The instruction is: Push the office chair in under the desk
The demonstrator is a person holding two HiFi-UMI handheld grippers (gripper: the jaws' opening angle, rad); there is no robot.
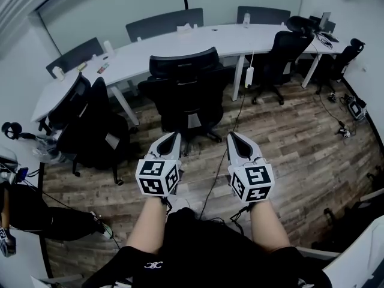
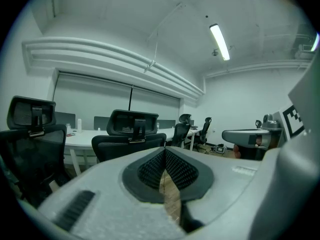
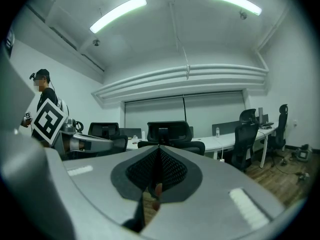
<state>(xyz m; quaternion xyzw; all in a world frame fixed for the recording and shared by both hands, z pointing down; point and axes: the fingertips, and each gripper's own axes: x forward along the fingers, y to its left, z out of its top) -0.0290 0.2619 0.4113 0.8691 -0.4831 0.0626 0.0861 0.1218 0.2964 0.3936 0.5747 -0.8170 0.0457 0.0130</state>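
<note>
Head view first: approach step in hand, by the look of it, with no contact made yet. Middle black mesh office chair (image 1: 183, 86) out from the curved white bench (image 1: 180, 42), backrest turned toward the person, base on the wood-pattern floor (image 1: 288, 143). Left claw (image 1: 172, 135) and right claw (image 1: 235, 135) side by side, aimed at the backrest, both short of it and apart from it. Both clenched with nothing between the pads (left gripper view and right gripper view agree: ribbed pads meeting at the tips, only floor visible through the slit below). Left-hand chair (image 1: 84, 119) and right-hand chair (image 1: 282, 50) parked along the same bench, neither one facing the claws.

Next move, as a judgement: calls for bringing both closed claws up against the upper backrest, one toward each side and level with each other, then pressing straight toward the bench so the casters roll true and the seat slides beneath the top. Worth minding: uneven pressure likely to swivel the seat rather than roll it, and armrests possibly catching the bench edge.
</note>
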